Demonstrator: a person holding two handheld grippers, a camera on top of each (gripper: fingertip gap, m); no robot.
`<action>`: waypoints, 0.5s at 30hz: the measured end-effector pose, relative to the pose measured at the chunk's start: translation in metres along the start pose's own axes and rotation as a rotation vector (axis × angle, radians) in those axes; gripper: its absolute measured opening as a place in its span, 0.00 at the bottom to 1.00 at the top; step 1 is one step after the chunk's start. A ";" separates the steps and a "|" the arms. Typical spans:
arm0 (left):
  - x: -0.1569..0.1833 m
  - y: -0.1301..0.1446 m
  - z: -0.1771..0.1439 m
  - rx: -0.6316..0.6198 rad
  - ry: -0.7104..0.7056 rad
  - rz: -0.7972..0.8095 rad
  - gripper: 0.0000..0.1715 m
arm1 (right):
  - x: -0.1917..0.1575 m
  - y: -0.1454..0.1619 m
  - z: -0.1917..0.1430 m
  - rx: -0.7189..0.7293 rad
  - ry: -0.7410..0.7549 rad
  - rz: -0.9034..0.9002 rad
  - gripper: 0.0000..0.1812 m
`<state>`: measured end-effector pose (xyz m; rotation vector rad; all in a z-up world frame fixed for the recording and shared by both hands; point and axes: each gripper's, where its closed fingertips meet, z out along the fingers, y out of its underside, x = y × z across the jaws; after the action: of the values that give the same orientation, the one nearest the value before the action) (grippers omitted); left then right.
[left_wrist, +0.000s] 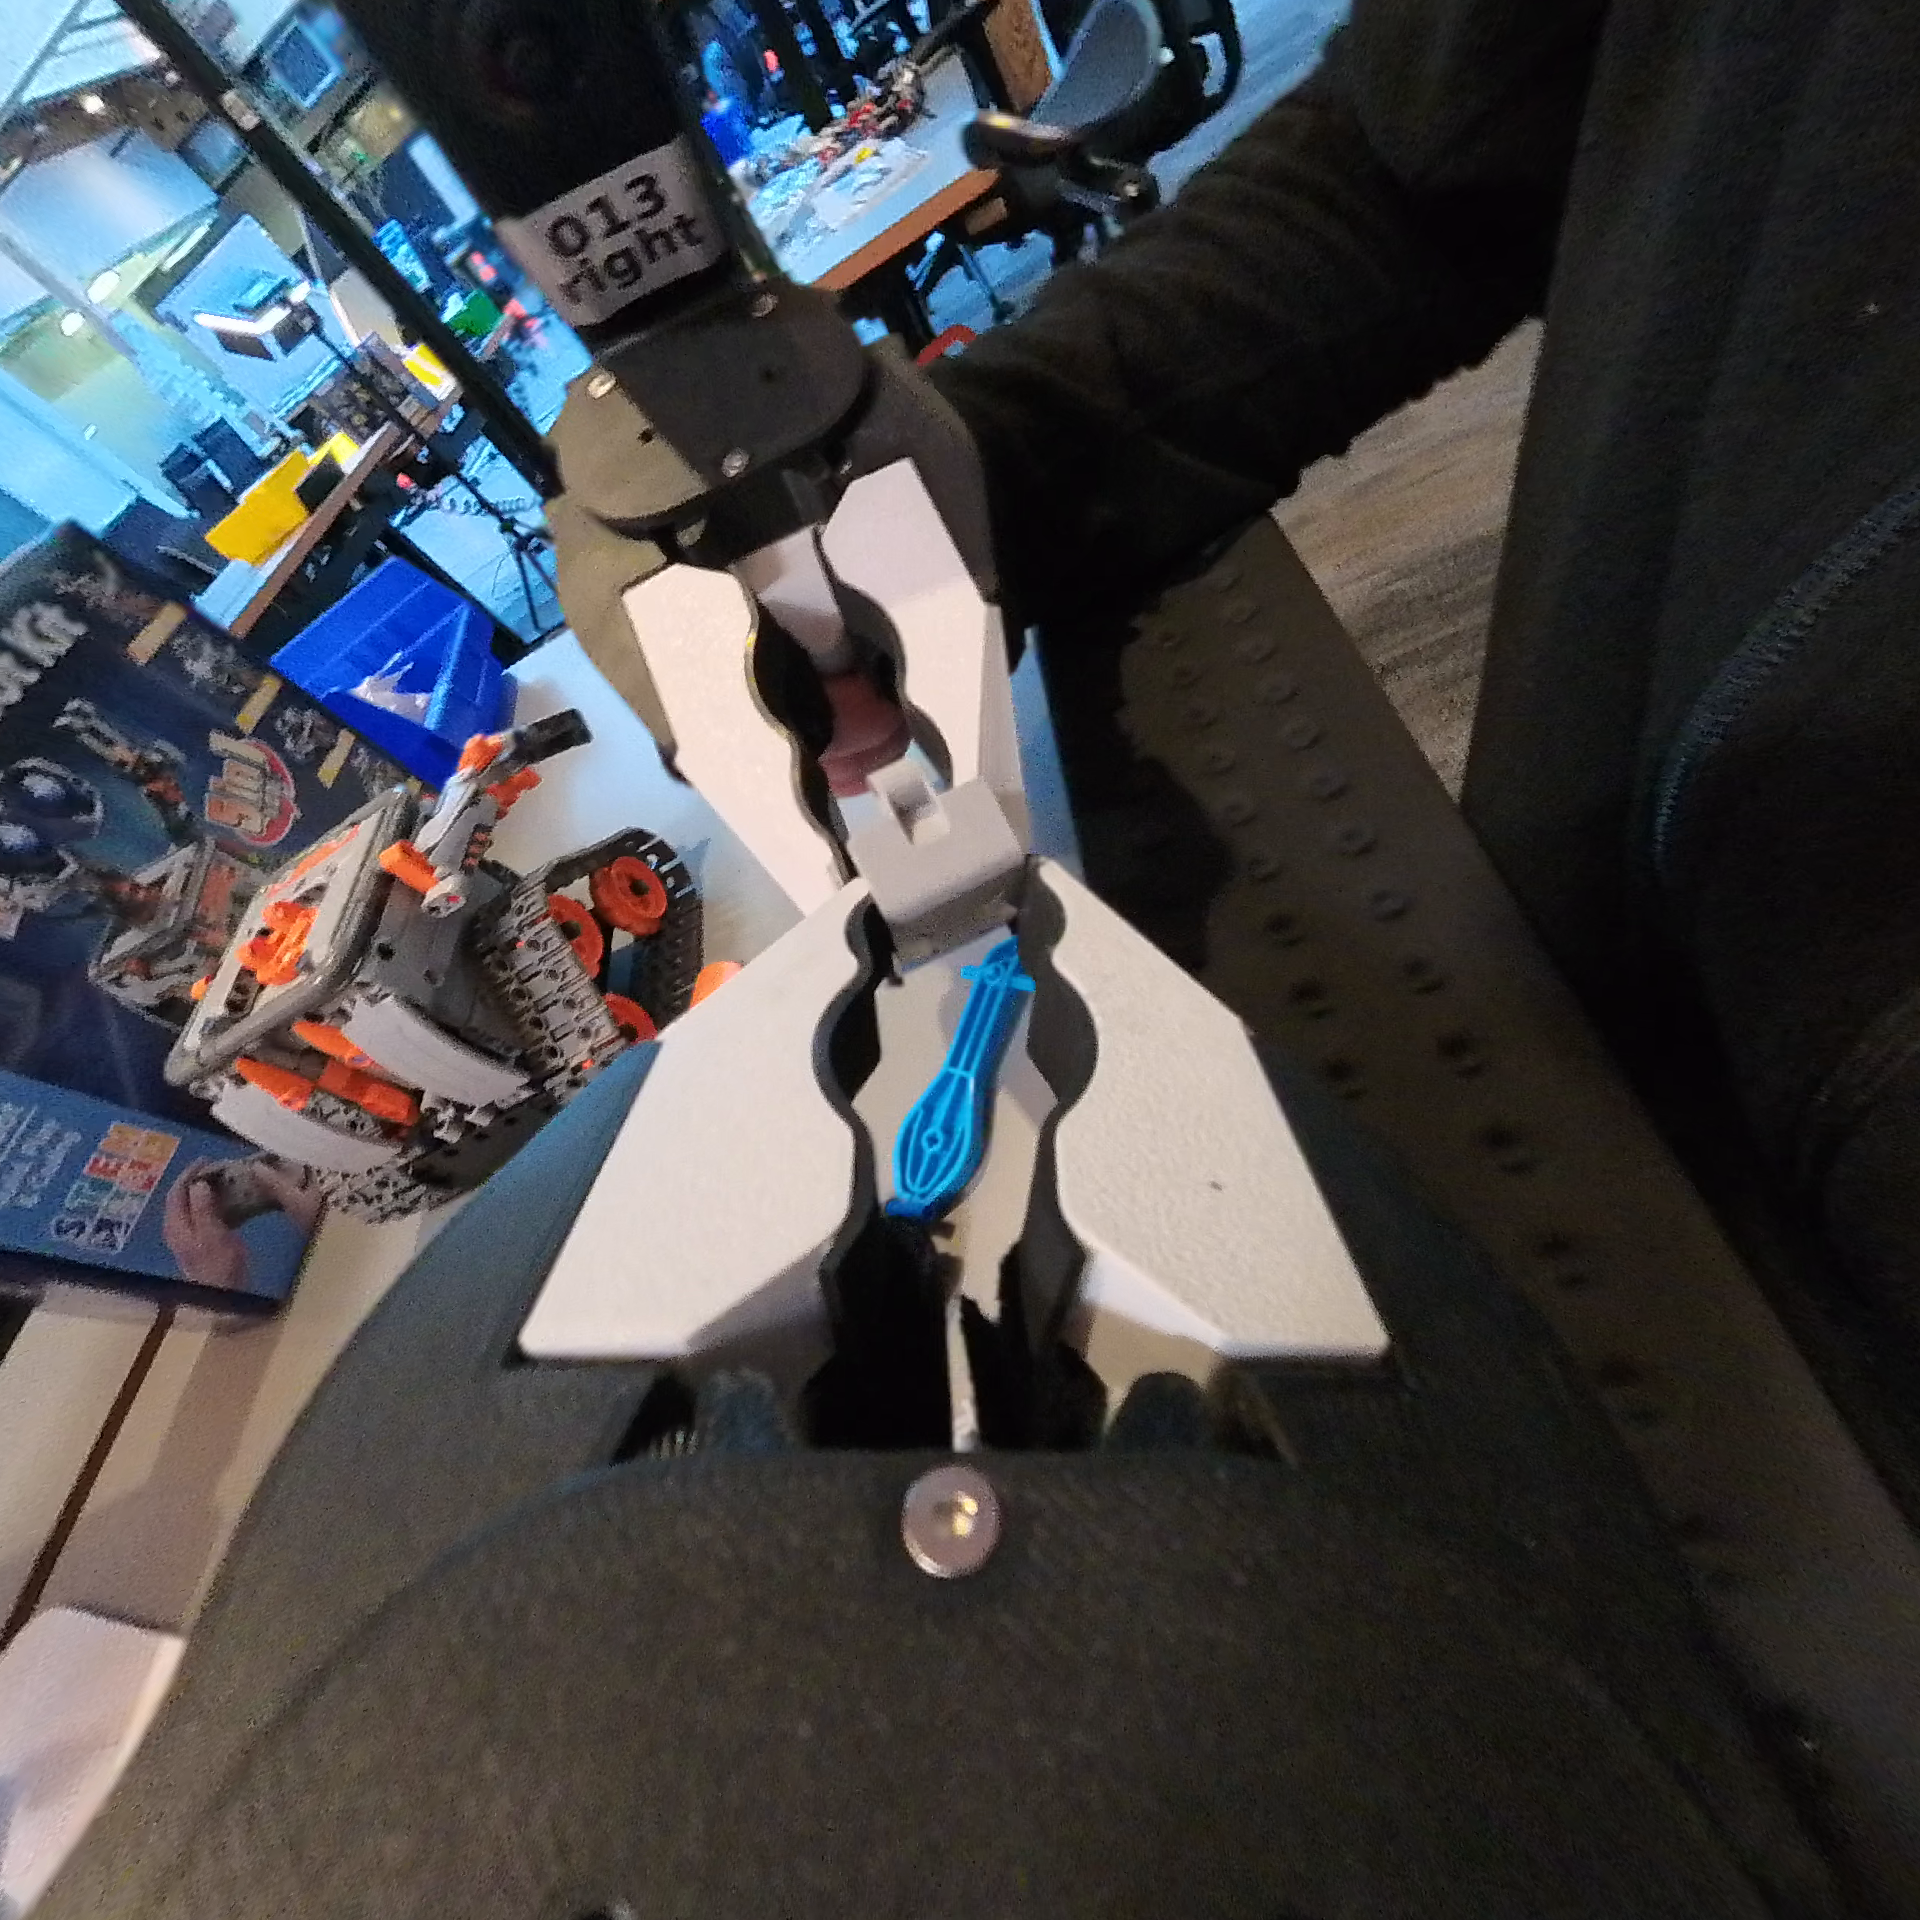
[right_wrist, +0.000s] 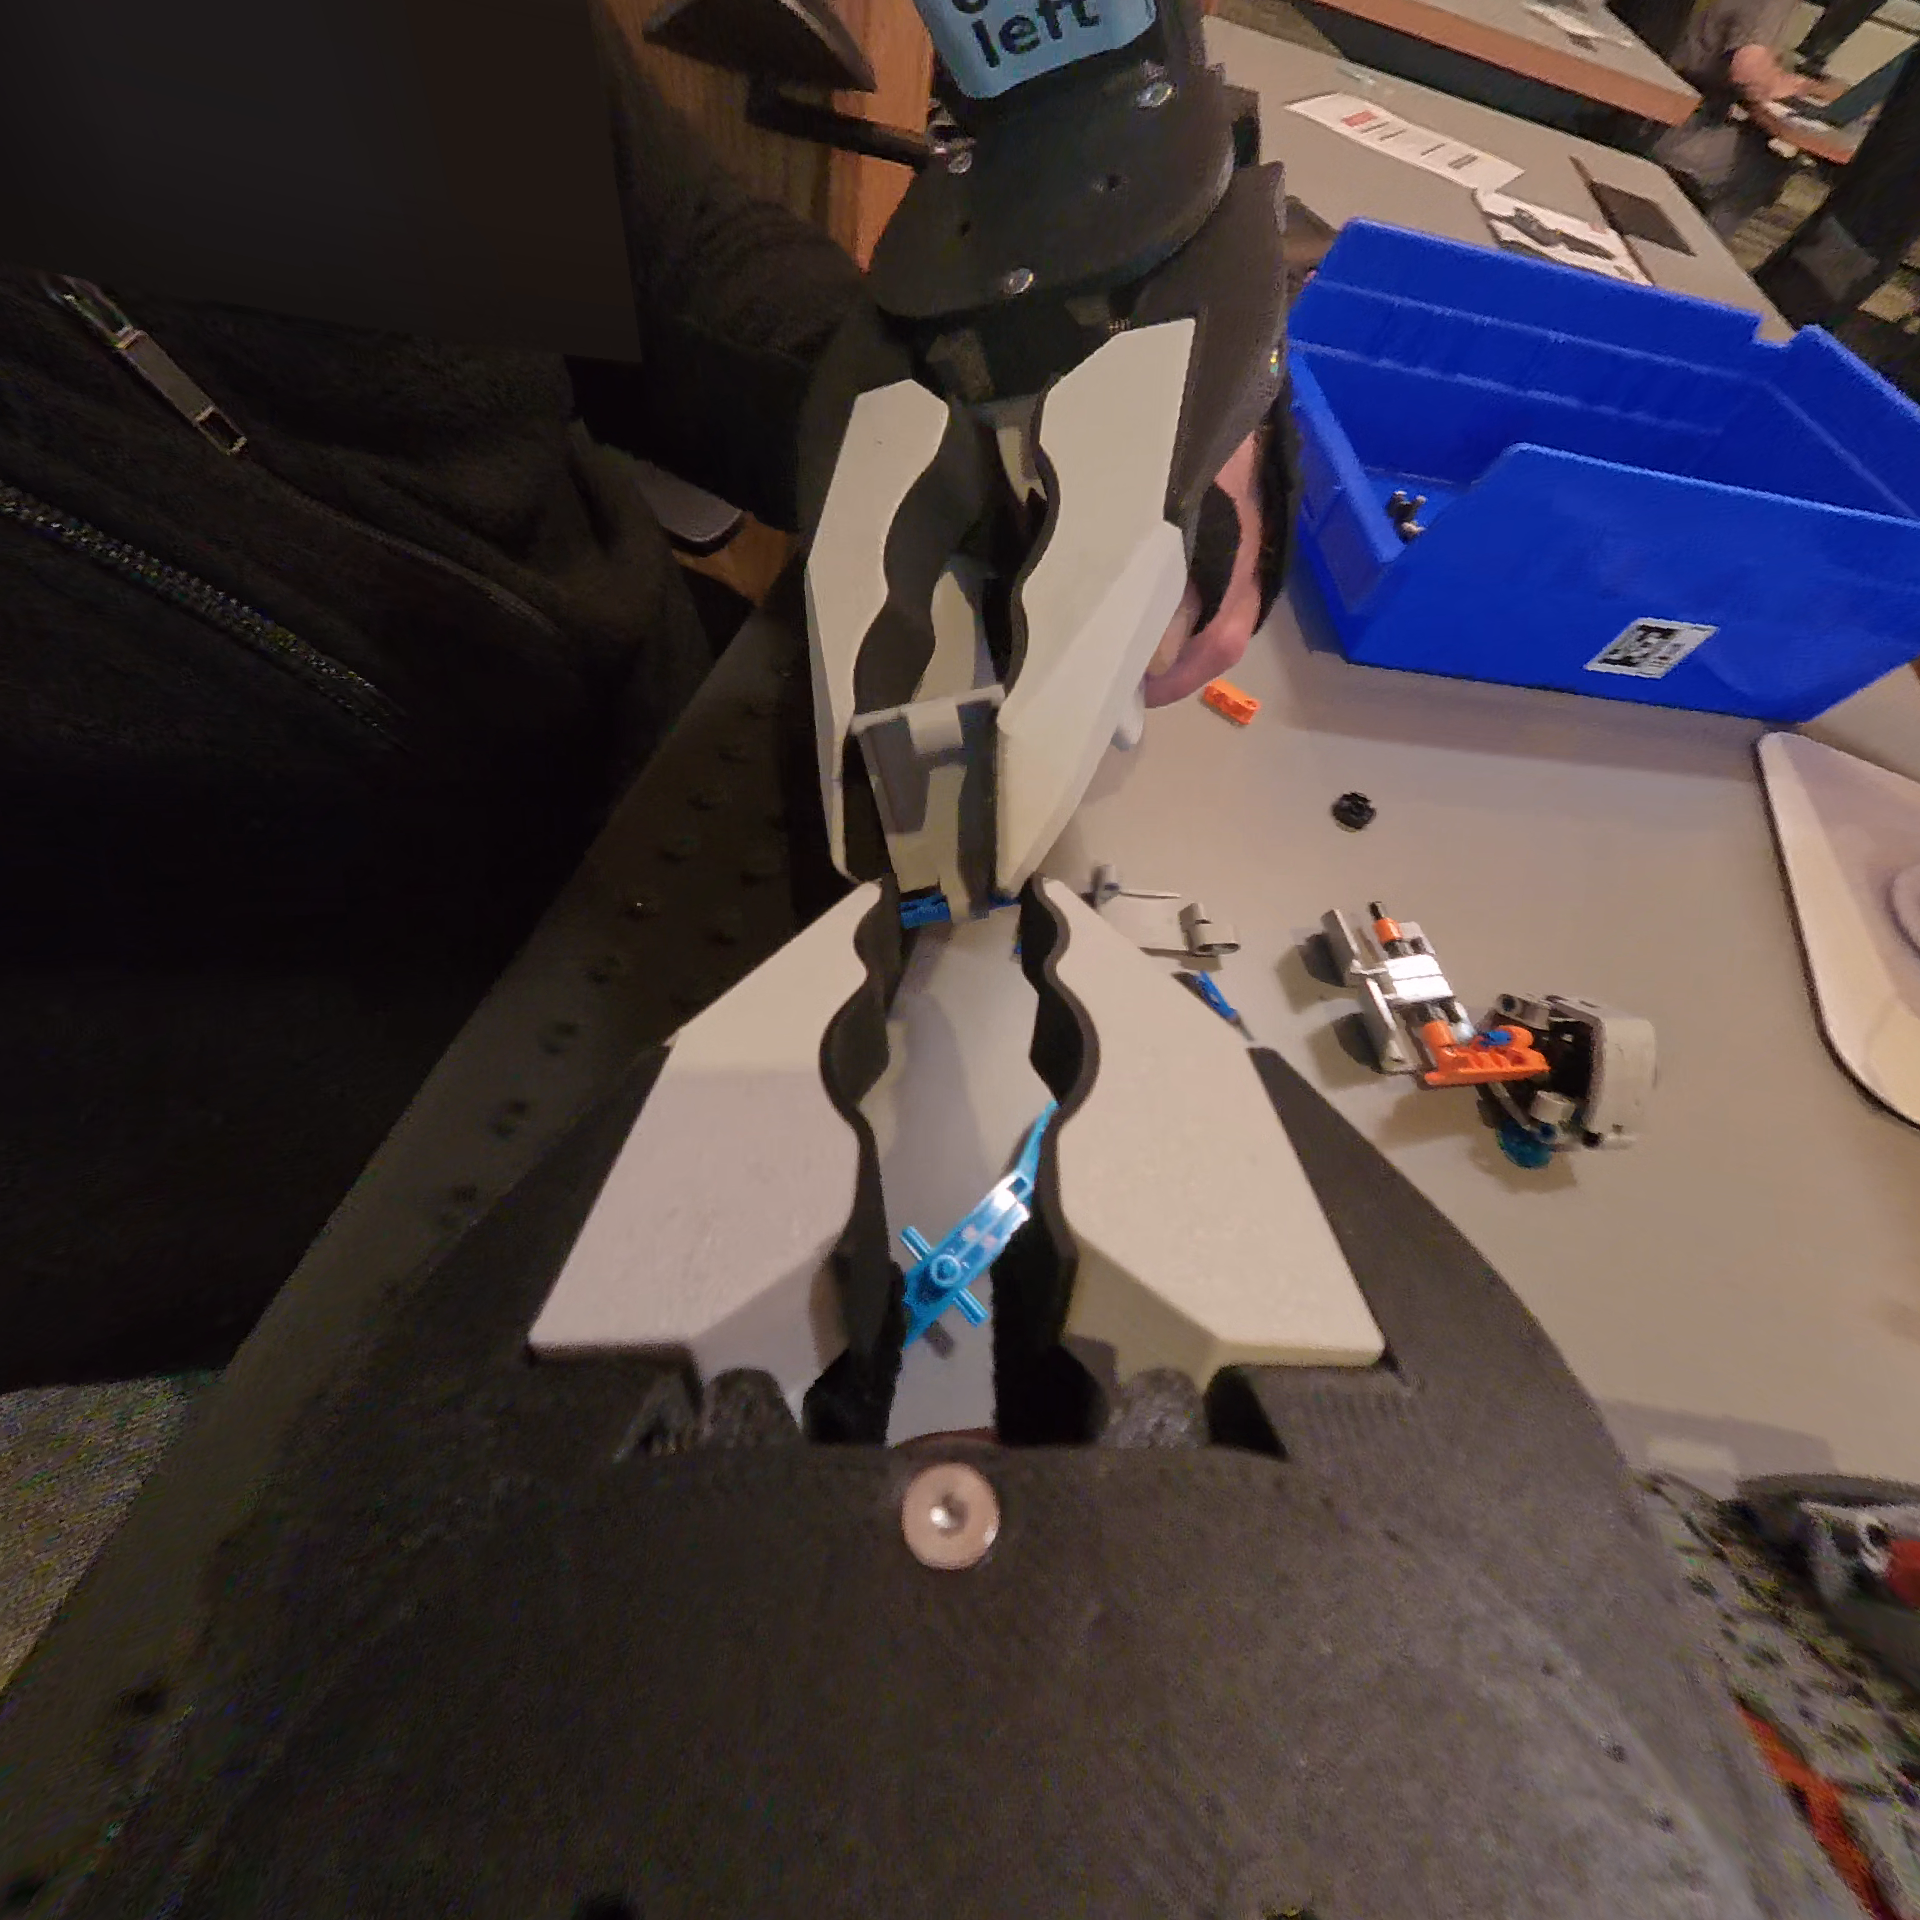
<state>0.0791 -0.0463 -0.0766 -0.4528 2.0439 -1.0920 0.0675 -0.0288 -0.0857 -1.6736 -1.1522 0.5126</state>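
Observation:
My left gripper (left_wrist: 948, 899) is shut on a small grey block (left_wrist: 935, 862) at its fingertips. In the right wrist view it (right_wrist: 935, 873) comes down from the top, with the block (right_wrist: 920, 790) between its fingers and a blue pin (right_wrist: 923, 912) at the block's lower end. My right gripper (right_wrist: 956, 899) meets it tip to tip, its tips closed on that same end; it shows from above in the left wrist view (left_wrist: 930, 857). A blue blade-shaped piece (left_wrist: 951, 1081) shows in each gripper's gap (right_wrist: 961, 1242); I cannot tell whether it lies on the table.
On the grey table (right_wrist: 1455, 810): a blue bin (right_wrist: 1558, 499), a small grey-and-orange sub-assembly (right_wrist: 1455, 1039), loose small parts (right_wrist: 1195, 925), a white tray (right_wrist: 1829, 883). A tracked brick-built model (left_wrist: 416, 956) and a printed box (left_wrist: 104, 779) stand left. A person's dark jacket (right_wrist: 260, 623) is close by. The grippers are tip to tip, or close to it. My right gripper's tips are some 9 cm from the blue blade-shaped piece (left_wrist: 951, 1081).

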 end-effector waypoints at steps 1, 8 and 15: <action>-0.004 0.001 -0.001 0.002 -0.009 -0.019 0.13 | 0.003 0.000 -0.002 -0.005 0.022 0.002 0.11; -0.014 0.010 0.005 -0.041 -0.078 -0.086 0.21 | 0.022 0.011 -0.005 -0.088 0.177 -0.038 0.11; -0.024 0.007 0.006 -0.045 -0.167 -0.103 0.15 | 0.026 0.009 -0.009 -0.110 0.249 -0.079 0.11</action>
<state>0.0996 -0.0303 -0.0734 -0.6569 1.9183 -1.0340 0.0905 -0.0106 -0.0854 -1.7228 -1.0732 0.1869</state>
